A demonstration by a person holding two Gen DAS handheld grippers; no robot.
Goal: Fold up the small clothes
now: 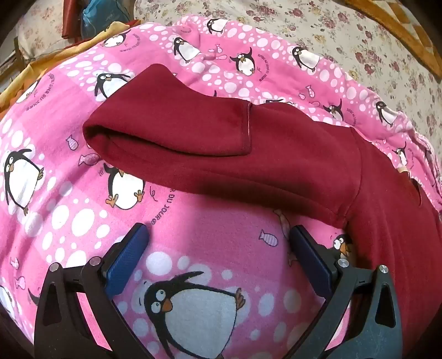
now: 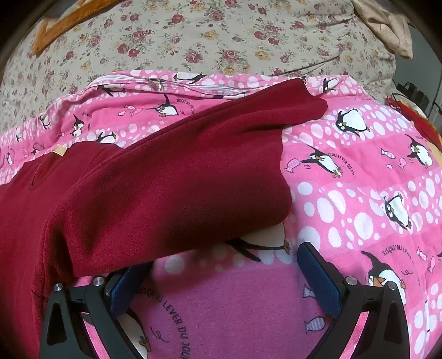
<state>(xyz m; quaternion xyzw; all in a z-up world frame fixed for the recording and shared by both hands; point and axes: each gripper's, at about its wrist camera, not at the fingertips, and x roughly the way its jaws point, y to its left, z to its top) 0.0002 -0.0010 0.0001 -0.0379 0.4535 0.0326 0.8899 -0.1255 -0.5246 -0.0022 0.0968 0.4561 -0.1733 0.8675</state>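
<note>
A dark red long-sleeved top (image 1: 276, 154) lies flat on a pink penguin-print blanket (image 1: 83, 221). In the left wrist view its sleeve (image 1: 176, 121) stretches to the left, with the cuff end doubled back on itself. My left gripper (image 1: 218, 234) is open and empty, just short of the sleeve's near edge. In the right wrist view the top (image 2: 138, 193) shows its other sleeve (image 2: 248, 121) reaching up to the right, and a small tan label (image 2: 59, 151) at the neck. My right gripper (image 2: 225, 256) is open and empty, its left finger tip under the sleeve's near edge.
The pink blanket (image 2: 359, 193) lies on a flowered bedsheet (image 2: 193, 41). An orange cloth (image 1: 41, 71) sits at the far left. A beige cloth (image 2: 386, 24) lies at the far right corner, with cables (image 2: 408, 91) beyond the bed edge.
</note>
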